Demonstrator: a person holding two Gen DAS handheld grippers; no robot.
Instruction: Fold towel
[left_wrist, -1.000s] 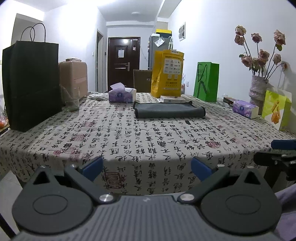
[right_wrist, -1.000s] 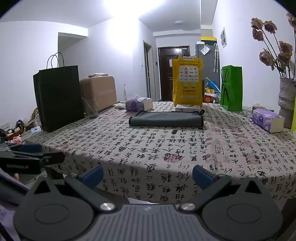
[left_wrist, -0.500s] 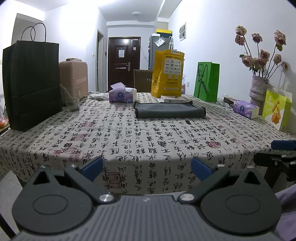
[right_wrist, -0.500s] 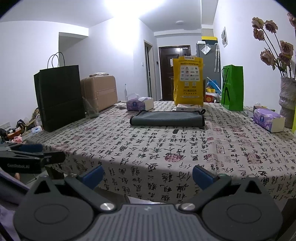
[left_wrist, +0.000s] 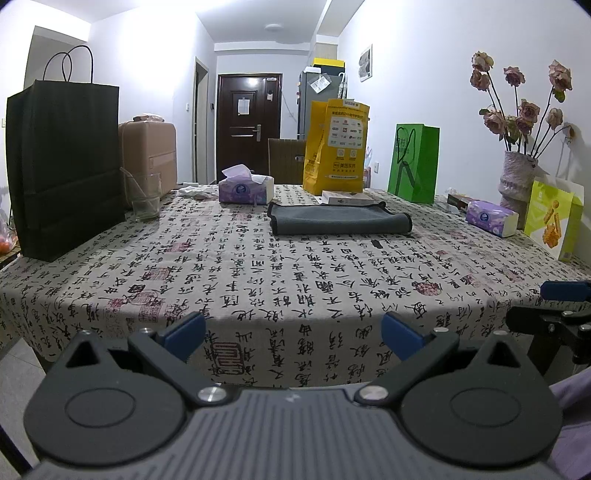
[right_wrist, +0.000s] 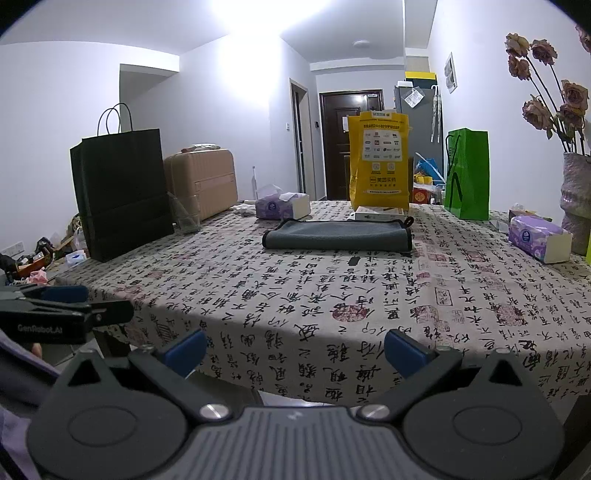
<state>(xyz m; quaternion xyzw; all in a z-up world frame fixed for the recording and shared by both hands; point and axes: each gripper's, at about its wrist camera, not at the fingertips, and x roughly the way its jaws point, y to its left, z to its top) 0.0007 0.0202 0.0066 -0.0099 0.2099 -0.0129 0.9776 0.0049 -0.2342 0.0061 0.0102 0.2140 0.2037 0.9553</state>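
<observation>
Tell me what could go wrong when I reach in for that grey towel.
1. The grey folded towel lies far across the table, with the flat white box and yellow paper bag right behind it; overreaching could knock them.
2. The patterned tablecloth hangs loose over the near edge; the open left tool or right tool might snag it.

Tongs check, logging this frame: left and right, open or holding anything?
Left tongs: open, empty.
Right tongs: open, empty.
</observation>
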